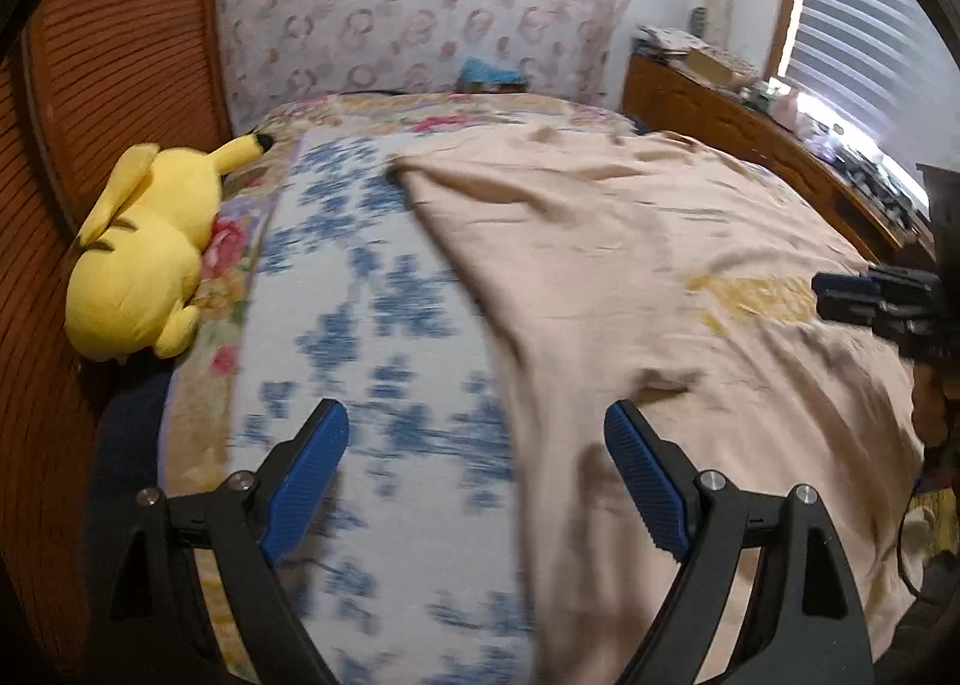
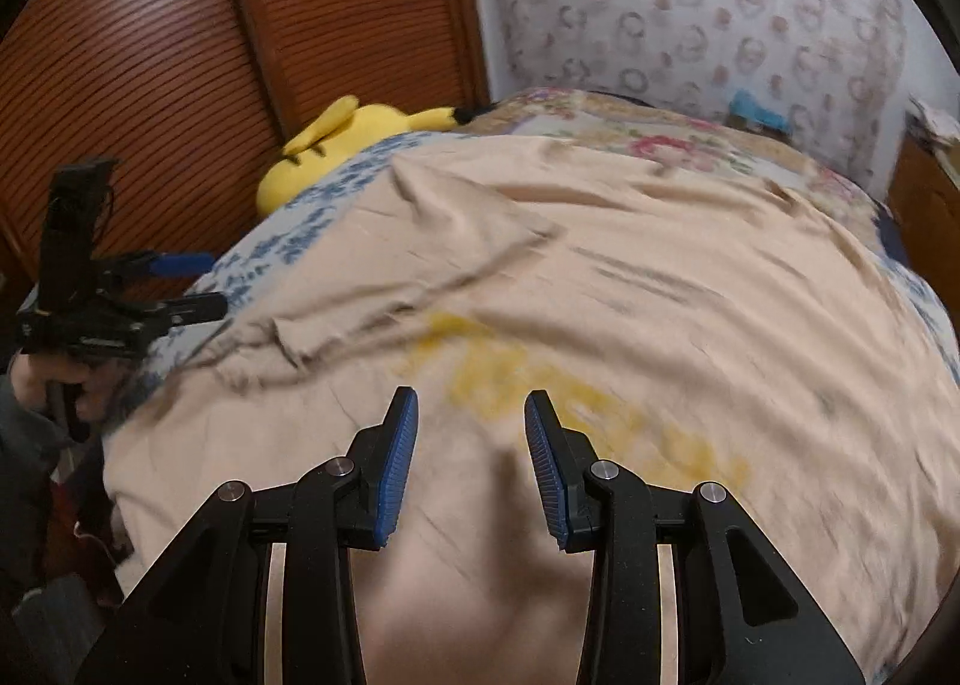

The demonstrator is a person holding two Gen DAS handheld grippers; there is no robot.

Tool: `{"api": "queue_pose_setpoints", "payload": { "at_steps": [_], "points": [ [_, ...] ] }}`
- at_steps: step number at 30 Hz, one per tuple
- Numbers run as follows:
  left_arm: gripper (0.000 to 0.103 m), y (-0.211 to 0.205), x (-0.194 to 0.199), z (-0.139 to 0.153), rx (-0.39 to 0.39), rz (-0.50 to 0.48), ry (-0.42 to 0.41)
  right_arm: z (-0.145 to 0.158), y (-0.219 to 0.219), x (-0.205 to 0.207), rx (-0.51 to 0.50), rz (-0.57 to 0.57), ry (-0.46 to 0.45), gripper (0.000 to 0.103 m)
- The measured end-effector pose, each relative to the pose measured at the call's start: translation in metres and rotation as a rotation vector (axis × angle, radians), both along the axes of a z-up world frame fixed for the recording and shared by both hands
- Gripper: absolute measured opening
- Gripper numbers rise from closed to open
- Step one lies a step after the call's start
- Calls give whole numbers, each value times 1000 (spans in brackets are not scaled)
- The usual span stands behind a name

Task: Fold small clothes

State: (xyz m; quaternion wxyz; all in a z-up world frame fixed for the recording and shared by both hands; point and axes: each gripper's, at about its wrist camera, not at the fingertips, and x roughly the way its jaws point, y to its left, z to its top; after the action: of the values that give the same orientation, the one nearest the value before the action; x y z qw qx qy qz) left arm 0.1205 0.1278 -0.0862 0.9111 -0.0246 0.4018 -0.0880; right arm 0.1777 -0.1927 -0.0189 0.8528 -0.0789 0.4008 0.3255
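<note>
- We find the garment (image 2: 600,277), a beige top with a yellow print, spread over the bed (image 1: 384,325). It covers the middle and right of the blue-patterned cover and shows loose wrinkles.
- We see no folded edge or doubled layer on the garment. One sleeve (image 2: 300,337) lies out toward the left side. We judge the fold as not yet started.
- The left gripper (image 1: 477,457) hovers over the left edge of the garment. Its jaws stand wide apart and hold nothing; one pad is above the bed cover, the other above the beige cloth.
- The right gripper (image 2: 471,463) hovers over the near part of the garment, just short of the yellow print (image 2: 570,403). Its jaws are parted, less widely, and nothing sits between them.
- Both views are blurred, so we cannot tell whether either gripper touches the cloth.
- Remaining work, in our judgement: grasp the edges, bring in the sleeves, fold the body over.
- A yellow plush toy (image 1: 144,253) lies at the bed's left edge, apart from the garment.
</note>
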Motion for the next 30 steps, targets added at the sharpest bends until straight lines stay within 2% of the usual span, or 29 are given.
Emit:
{"api": "queue_pose_setpoints", "payload": {
  "at_steps": [2,3,4,6,8,9,10,11,12,13,16,19,24,26,27,29,30],
  "points": [
    [87,-14,1,0,21,-30,13,5,-27,-4,-18,-53,-32,39],
    [84,-23,3,-1,44,-49,18,7,-38,-7,-29,-75,-49,40],
    [75,-27,4,-2,62,-57,22,10,-54,-9,-39,-105,-65,40],
    [66,-33,8,-4,77,-66,35,10,-75,-9,-44,-139,-70,40],
    [46,-35,11,-6,62,-75,51,10,-100,-11,-46,-181,-69,40],
    [41,-35,12,-7,55,-75,60,10,-109,-13,-44,-196,-69,41],
    [31,-33,13,-9,49,-74,70,9,-120,-14,-37,-213,-65,41],
    [10,-30,11,-8,46,-75,59,8,-130,-16,-28,-228,-58,41],
    [4,-32,9,-7,34,-85,59,6,-139,-18,-19,-240,-53,41],
    [4,-27,6,-3,14,-89,58,4,-148,-21,-12,-252,-49,41],
    [4,-8,1,10,33,-15,33,0,-166,-26,-4,-275,-41,41],
    [5,2,-4,20,33,-11,34,0,-177,-33,6,-283,-44,41],
    [30,-6,-11,36,53,-31,1,3,-195,-46,20,-312,-58,41],
    [48,-15,-11,41,46,-58,-14,4,-202,-51,27,-323,-58,41],
    [50,-20,-10,42,45,-65,-19,4,-206,-53,26,-330,-60,41],
    [64,-35,-10,45,47,-90,-34,5,-214,-56,25,-349,-63,41],
    [64,-43,-9,47,40,-103,-43,5,-219,-57,26,-358,-65,41]
  ]
}}
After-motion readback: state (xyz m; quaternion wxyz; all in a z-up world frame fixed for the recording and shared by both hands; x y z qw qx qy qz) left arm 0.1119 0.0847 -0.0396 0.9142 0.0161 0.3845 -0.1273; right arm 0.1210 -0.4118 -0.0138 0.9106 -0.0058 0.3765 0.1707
